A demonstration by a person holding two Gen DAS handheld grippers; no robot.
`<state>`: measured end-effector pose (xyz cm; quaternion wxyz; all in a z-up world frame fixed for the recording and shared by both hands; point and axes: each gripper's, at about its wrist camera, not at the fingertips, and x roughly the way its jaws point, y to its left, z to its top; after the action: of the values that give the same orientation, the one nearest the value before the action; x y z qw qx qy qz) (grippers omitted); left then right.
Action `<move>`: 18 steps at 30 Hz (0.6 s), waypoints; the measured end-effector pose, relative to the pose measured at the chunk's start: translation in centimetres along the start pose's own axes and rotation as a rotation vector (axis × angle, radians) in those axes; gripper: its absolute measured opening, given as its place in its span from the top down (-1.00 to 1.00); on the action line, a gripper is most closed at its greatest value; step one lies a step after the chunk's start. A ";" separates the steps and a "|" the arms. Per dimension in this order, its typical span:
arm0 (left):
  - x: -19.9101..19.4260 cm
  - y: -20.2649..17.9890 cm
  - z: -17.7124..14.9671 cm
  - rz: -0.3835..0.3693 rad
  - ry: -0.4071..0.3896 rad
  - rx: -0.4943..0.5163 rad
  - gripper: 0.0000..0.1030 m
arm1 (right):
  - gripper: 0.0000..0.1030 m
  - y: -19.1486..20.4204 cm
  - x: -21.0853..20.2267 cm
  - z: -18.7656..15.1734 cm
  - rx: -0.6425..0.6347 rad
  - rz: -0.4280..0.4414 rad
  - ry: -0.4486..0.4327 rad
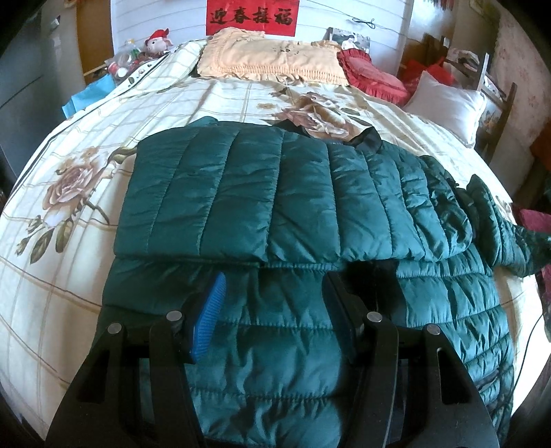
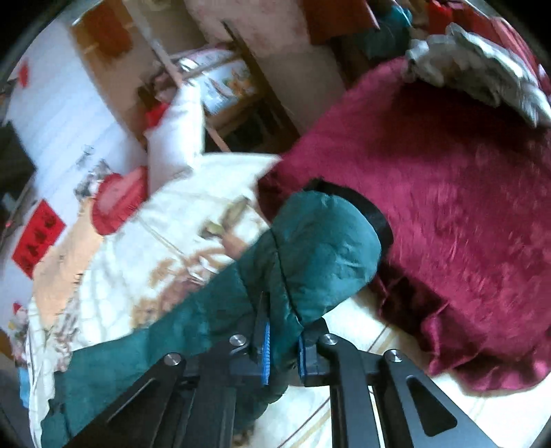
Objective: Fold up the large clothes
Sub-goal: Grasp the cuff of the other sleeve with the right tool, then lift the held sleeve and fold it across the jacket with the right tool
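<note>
Jacket: a big green puffy jacket (image 1: 275,213) lies in the middle of the left wrist picture, spread across the bed; one side is folded over on top, and its dark collar (image 1: 370,138) sits at the upper middle
Sleeve: in the right wrist picture a green sleeve (image 2: 310,241) sticks up in the middle, with a black cuff (image 2: 372,210) at its tip
Left claw: the left gripper (image 1: 272,303) is at the bottom of its picture, right above the jacket; its two fingers stand apart, one with a blue pad (image 1: 210,317), and green cloth shows in the gap; I cannot tell if the pads press on it
Right claw: the right gripper (image 2: 284,348) is at the bottom middle of its picture; its blue pads (image 2: 266,351) are squeezed together, pinching the green sleeve
Bed: the bed sheet (image 1: 86,206) is cream with brown flowers and fills most of the left wrist picture
Pillows: a peach pillow (image 1: 272,58) is at the top middle, a red frilly cushion (image 1: 372,75) is just to its right, and a white pillow (image 1: 447,107) is at the upper right
Red sign: a red paper with black letters (image 1: 251,15) hangs on the wall at the top
Red blanket: a fuzzy dark red blanket (image 2: 447,206) fills the right side of the right wrist picture, behind the sleeve
Blur: the right wrist picture is smeared, so small things there are hard to see
</note>
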<state>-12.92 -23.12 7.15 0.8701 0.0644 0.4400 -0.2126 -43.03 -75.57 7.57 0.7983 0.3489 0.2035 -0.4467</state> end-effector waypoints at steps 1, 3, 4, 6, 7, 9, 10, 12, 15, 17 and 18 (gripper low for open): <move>-0.2 0.1 0.0 -0.003 -0.006 -0.002 -0.13 | 0.81 0.7 -1.2 0.2 -0.025 0.027 -0.018; -0.5 0.3 0.1 -0.006 -0.016 -0.006 -0.13 | 0.82 2.4 -3.6 0.6 -0.074 0.088 -0.050; -0.7 0.5 0.2 -0.009 -0.020 -0.012 -0.13 | 0.82 3.3 -4.5 0.7 -0.095 0.111 -0.061; -1.1 0.7 0.3 -0.015 -0.026 -0.023 -0.13 | 0.82 5.4 -6.5 0.7 -0.143 0.166 -0.076; -1.3 1.0 0.4 -0.016 -0.031 -0.030 -0.13 | 0.82 7.1 -7.6 0.7 -0.179 0.206 -0.079; -1.8 1.4 0.6 -0.017 -0.040 -0.042 -0.13 | 0.82 10.1 -9.1 0.3 -0.257 0.270 -0.080; -2.0 1.6 0.6 -0.018 -0.045 -0.048 -0.13 | 0.82 12.5 -10.2 -0.3 -0.322 0.312 -0.089; -2.5 2.2 0.8 -0.018 -0.058 -0.062 -0.13 | 0.82 16.1 -11.5 -1.5 -0.401 0.386 -0.079; -3.0 3.2 1.0 -0.012 -0.068 -0.077 -0.13 | 0.82 20.8 -12.4 -3.8 -0.487 0.475 -0.041; -3.3 3.8 1.0 -0.007 -0.074 -0.087 -0.13 | 0.82 24.6 -12.7 -6.3 -0.554 0.542 0.002; -3.4 4.3 1.0 -0.003 -0.076 -0.096 -0.13 | 0.82 26.1 -12.8 -7.5 -0.581 0.568 0.022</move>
<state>-12.08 -18.45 10.15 0.8880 0.0138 0.4165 -0.1946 -27.41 -53.40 20.47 0.9531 0.1560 0.2252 -0.1288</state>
